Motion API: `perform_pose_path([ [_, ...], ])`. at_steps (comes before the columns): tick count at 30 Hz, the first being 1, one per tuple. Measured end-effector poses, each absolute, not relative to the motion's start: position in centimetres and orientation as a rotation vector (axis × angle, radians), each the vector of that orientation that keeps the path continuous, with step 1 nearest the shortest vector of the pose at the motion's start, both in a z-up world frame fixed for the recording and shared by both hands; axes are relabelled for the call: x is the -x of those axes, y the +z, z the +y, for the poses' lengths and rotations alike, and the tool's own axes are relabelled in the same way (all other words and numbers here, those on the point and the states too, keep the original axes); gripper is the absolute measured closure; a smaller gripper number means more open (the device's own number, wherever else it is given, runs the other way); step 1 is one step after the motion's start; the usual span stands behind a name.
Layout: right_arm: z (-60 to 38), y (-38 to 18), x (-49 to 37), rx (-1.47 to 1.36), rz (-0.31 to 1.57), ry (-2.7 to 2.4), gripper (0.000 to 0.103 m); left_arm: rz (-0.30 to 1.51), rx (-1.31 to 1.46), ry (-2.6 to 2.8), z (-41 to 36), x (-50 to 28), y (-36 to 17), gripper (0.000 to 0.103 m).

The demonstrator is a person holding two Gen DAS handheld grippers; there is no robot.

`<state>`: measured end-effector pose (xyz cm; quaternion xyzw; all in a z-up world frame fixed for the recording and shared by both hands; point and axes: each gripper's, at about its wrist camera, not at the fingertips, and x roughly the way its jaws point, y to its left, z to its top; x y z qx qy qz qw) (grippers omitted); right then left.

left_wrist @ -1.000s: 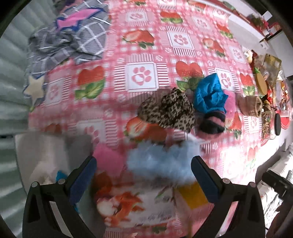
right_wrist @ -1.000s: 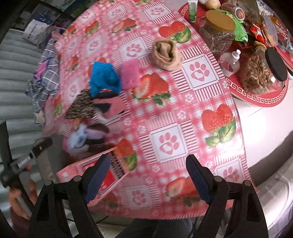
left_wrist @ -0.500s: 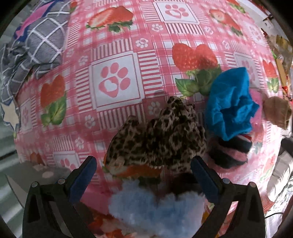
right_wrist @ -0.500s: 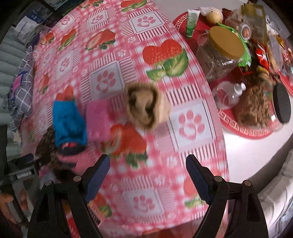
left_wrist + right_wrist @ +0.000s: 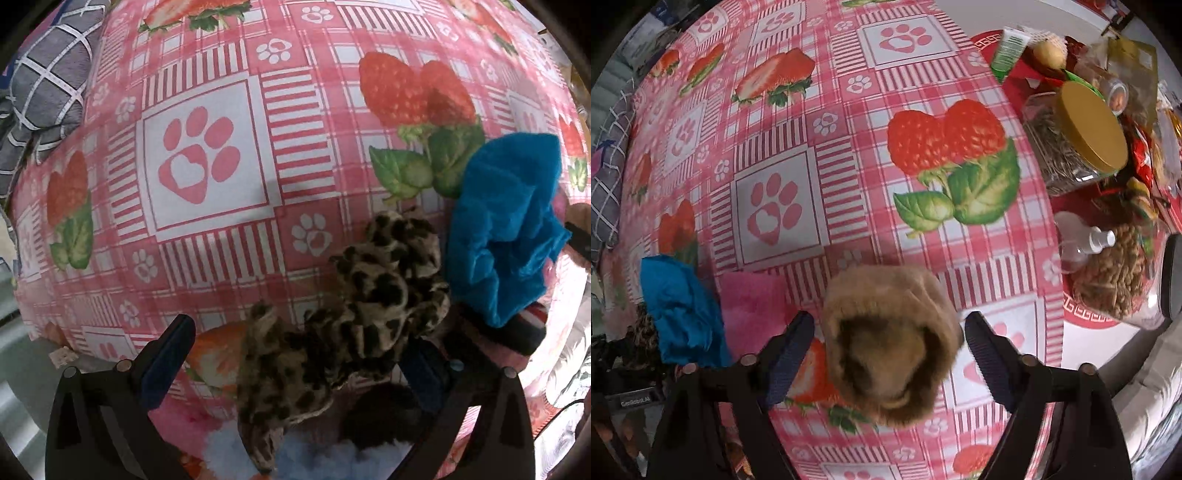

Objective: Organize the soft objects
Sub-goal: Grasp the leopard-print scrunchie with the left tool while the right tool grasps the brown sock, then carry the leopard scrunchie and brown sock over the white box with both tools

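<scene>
Soft items: one leopard-print piece (image 5: 373, 306), one blue cloth (image 5: 506, 236), one pink cloth (image 5: 750, 299), one tan furry roll (image 5: 890, 343). Jars: two.

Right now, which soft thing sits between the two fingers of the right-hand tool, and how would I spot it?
Find the pink strawberry-and-paw tablecloth, then the jar with the gold lid by its edge. Just inward from there lies a tan fuzzy bundle, rolled so its dark hollow faces up. Its neighbours are a flat pink cloth and a crumpled blue one; it alone is brown and round.

Leopard-print cloth (image 5: 369, 314), blue cloth (image 5: 506, 236), pink-checked tablecloth (image 5: 207, 258)
</scene>
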<state>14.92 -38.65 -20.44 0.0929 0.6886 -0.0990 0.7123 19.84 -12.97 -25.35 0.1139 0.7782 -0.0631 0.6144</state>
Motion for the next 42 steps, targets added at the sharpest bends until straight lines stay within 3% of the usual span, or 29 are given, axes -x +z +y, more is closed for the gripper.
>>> perform_pose_path([
  [2,-38.6,-20.4,-15.0,-0.198,1.518,-0.225,0.052,1.787,-0.277,-0.165,-13.1,-19.9,-25.5,0.001],
  [4,-38.8,-20.2,-15.2,-0.193,1.511,-0.235,0.067,1.775,-0.292,-0.191,-13.5,-19.9,-25.3,0.005],
  [7,-39.3,-19.9,-15.1,-0.238,1.511,-0.232,0.072,1.748,-0.295,-0.244,-14.3,-21.2,-24.7,0.025],
  [8,-39.4,-19.7,-14.9,-0.242,1.507,-0.233,0.072,1.725,-0.309,-0.265,-14.8,-21.2,-24.2,0.038],
  [9,-39.5,-19.4,-14.9,-0.241,1.499,-0.233,0.072,1.707,-0.318,-0.282,-15.1,-21.3,-23.8,0.058],
  [14,-39.7,-17.8,-14.9,-0.256,1.467,-0.211,0.072,1.652,-0.307,-0.301,-16.0,-21.6,-22.3,0.075],
  [24,-38.0,-15.4,-14.2,-0.248,1.429,-0.164,0.072,1.562,-0.259,-0.261,-14.1,-21.6,-17.8,0.075],
  [42,-29.3,-10.9,-12.6,-0.177,1.405,-0.002,0.072,1.461,-0.158,-0.157,-5.8,-14.6,-11.5,0.075],
])
